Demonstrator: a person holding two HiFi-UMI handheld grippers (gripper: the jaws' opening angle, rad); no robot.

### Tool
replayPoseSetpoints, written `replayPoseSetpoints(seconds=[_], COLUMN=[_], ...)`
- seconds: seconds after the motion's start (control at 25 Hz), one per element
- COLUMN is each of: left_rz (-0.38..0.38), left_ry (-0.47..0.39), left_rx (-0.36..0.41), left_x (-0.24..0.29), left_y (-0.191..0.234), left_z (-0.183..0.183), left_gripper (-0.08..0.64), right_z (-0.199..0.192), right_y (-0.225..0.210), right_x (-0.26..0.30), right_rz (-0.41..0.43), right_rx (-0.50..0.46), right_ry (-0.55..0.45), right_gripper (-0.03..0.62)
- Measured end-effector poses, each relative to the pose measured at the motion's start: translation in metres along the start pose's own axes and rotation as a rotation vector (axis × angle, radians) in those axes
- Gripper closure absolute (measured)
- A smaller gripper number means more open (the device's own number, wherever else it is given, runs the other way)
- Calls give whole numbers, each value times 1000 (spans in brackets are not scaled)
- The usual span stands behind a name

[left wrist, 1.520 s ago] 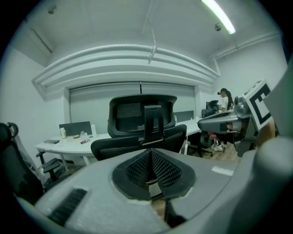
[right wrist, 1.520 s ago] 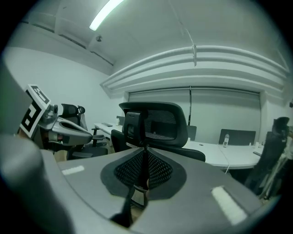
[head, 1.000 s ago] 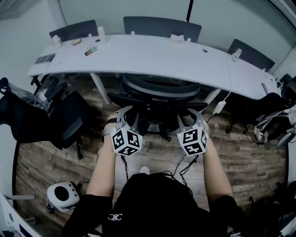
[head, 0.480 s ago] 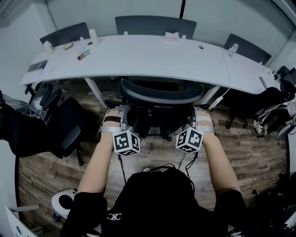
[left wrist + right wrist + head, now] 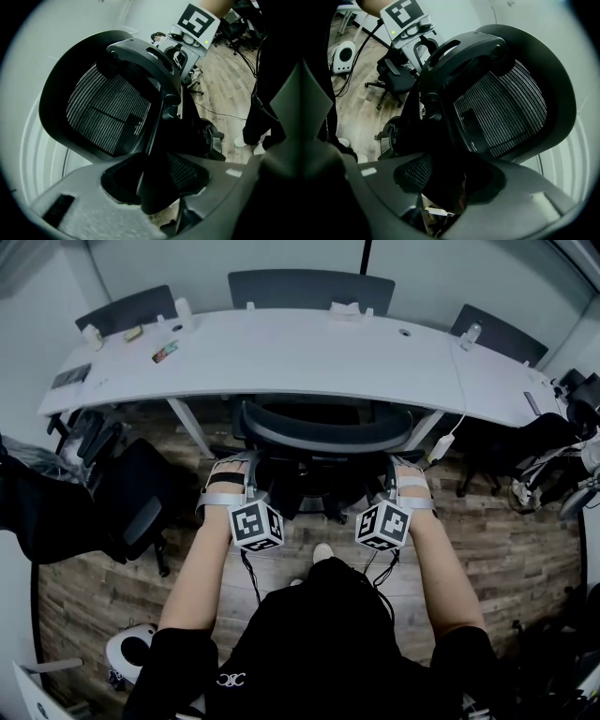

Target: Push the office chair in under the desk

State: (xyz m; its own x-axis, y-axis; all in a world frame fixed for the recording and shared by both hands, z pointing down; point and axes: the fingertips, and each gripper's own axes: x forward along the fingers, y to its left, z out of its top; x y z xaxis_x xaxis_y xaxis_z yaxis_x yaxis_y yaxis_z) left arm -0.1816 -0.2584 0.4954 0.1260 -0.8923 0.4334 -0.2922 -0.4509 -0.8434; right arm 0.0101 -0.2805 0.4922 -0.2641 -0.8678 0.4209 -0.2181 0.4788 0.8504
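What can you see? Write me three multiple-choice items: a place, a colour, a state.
1. The chair stands: A at the desk's near edge; B on the desk; C beside the far wall.
2. The desk top is: A black; B white; C wood-brown.
3. The chair is: A tipped over; B upside down; C upright.

A: its back sits right at the desk's near edge in the head view.
B: the top shows plain white.
C: the head view looks down on its back's top rim.

Office chair (image 5: 323, 439) just before desk (image 5: 300, 357)
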Motion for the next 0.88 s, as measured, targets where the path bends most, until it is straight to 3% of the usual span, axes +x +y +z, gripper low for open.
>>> replayPoseSetpoints(seconds=[0.4,0.88], left_rz=[-24,-30], left_ry=[-43,-68], left_rx=[-51,-75], left_x=[16,71], left_y=[6,34], left_z=[2,11], left_gripper=[377,380], right_z=[-5,-18], right_y=[-8,-41], right_x=[15,65], right_rz=[-7,-7], right_rx=[35,65], right_ry=[12,39], right_gripper=[376,374])
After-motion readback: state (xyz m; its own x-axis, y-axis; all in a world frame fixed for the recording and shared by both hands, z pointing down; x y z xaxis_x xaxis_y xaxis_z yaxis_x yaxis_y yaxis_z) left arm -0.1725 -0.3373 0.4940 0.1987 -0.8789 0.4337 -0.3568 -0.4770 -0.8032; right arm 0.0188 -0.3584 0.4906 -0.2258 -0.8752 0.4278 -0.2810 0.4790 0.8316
